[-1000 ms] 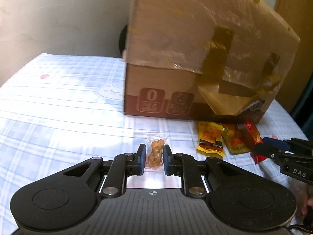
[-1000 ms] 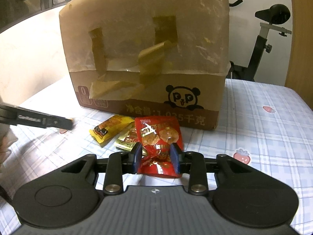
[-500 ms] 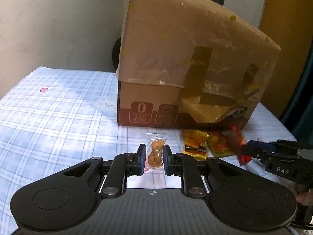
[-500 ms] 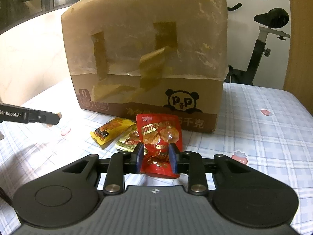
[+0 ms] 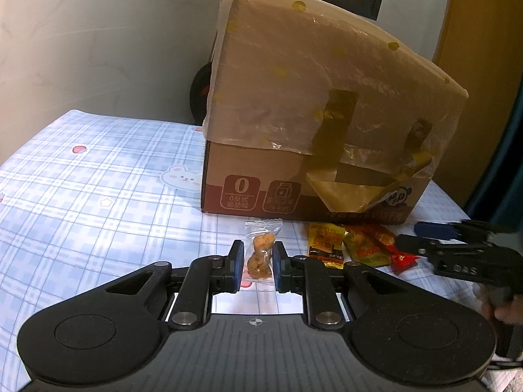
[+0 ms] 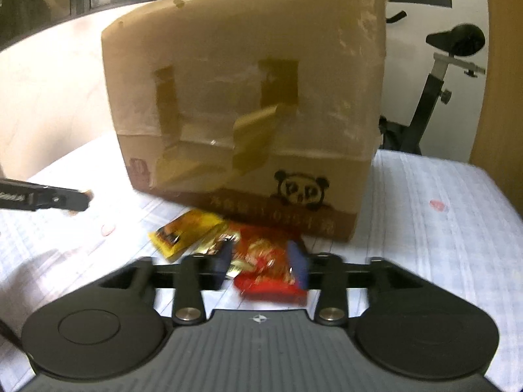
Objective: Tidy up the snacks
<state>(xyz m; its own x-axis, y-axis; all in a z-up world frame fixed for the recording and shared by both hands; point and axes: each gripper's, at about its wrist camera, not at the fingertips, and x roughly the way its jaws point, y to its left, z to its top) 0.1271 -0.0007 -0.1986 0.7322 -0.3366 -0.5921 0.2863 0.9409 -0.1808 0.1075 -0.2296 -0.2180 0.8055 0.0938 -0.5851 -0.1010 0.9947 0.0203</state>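
Large tan cardboard box with brown tape strips and a panda logo stands ahead of both grippers on the blue-and-white checked tablecloth, upright, covered in clear film on its upper half.

Right gripper: jaws have just been opening. Red foil snack packet sits between the blue pads, blurred; the pads look parted from it, so it reads as released, lying on the cloth. In the left wrist view only its red corner shows under the right gripper.

Yellow snack packet lies just ahead-left of the right gripper, near the foot of the box, with a gold-and-yellow packet beside it, partly under the red one.

Left gripper: nearly closed, clamping a small clear plastic packet of brown nuggets by its lower half; packet upright, top seal sticking out ahead of the fingertips, clear of the box.
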